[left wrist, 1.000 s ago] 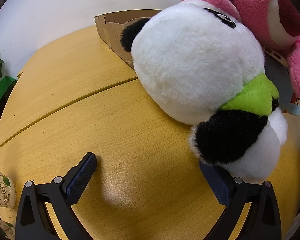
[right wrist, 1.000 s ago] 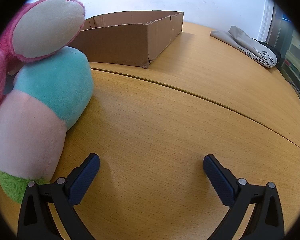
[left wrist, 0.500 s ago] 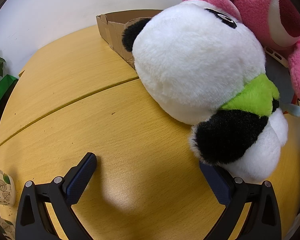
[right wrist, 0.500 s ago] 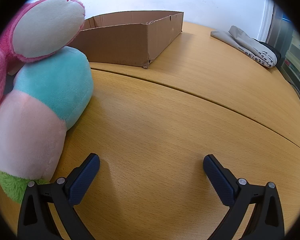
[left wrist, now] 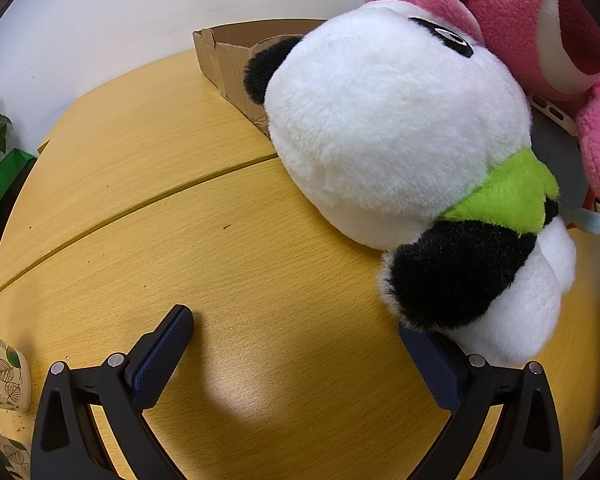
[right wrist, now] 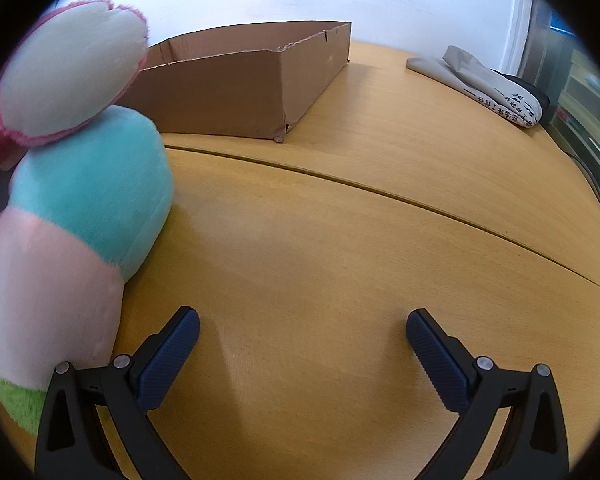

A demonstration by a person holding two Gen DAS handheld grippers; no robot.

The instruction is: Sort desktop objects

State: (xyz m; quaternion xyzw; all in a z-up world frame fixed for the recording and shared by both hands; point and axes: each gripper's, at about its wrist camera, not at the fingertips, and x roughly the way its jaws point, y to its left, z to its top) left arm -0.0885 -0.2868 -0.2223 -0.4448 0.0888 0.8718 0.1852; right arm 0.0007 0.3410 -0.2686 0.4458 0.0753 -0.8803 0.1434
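1. Since a second ago almost nothing has shifted: in the left wrist view the panda plush [left wrist: 392,136] has slid a shade to the right, and the right wrist view matches its earlier picture
2. The left gripper [left wrist: 296,332] stands wide open and holds nothing; its right-hand finger [left wrist: 432,364] sits tucked under the panda's black paw, while the other finger lies on bare table [left wrist: 172,240]
3. The right gripper [right wrist: 302,332] is equally wide open and empty, low over the wood, with a teal and pink plush [right wrist: 84,208] just beside its left finger
4. The toys lie in a heap on the table: the panda on its side, a pink bear plush [left wrist: 540,32] leaning on it from behind, and the teal one on the far side of the pile
5. The cardboard box [right wrist: 240,88] stands behind the heap, its near wall close to the panda's ear; what shows of its inside looks bare, though the floor is mostly hidden
6. My judgement: the toys lie outside the box, so a pickup seems in hand, probably the panda by its paw; that calls for closing on soft fur deep enough not to slip
7. A folded cloth bag [right wrist: 488,88] lies well apart at the table's far right
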